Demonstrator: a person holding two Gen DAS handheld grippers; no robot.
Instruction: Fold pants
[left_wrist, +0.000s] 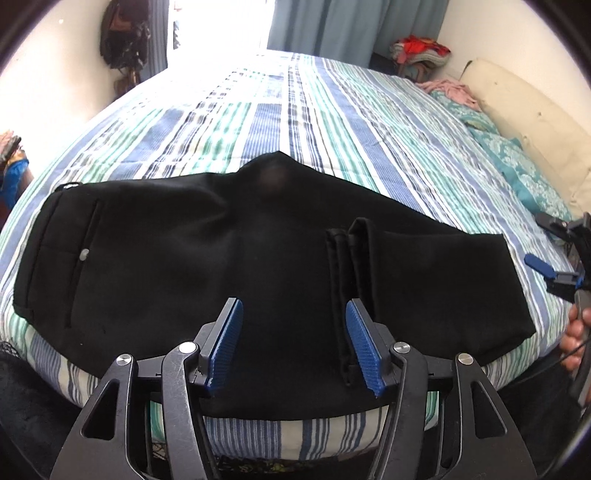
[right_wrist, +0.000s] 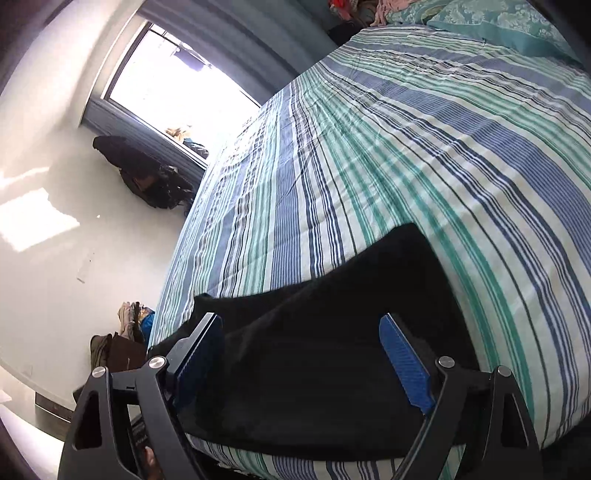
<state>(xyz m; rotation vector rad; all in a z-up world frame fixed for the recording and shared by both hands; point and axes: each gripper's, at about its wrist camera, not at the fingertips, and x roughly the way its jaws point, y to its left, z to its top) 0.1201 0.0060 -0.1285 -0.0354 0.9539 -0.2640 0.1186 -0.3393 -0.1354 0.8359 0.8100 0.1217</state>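
Left wrist view, left gripper (left_wrist: 293, 345): blue ribbed pads apart, nothing between them, poised over the near edge of the black fabric pants (left_wrist: 207, 266).
Pants: spread across the near edge of the striped blue, green and white bedspread (left_wrist: 295, 122); hems (left_wrist: 345, 295) already folded in from the right.
Right wrist view, right gripper (right_wrist: 301, 363): jaws wide, empty, above the pants' right end.
Step, judged: take both layers at the fold, lift evenly, lay leftward toward the waistband.

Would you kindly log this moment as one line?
pants: folded, flat on bed | left gripper: open above pants | right gripper: open, empty
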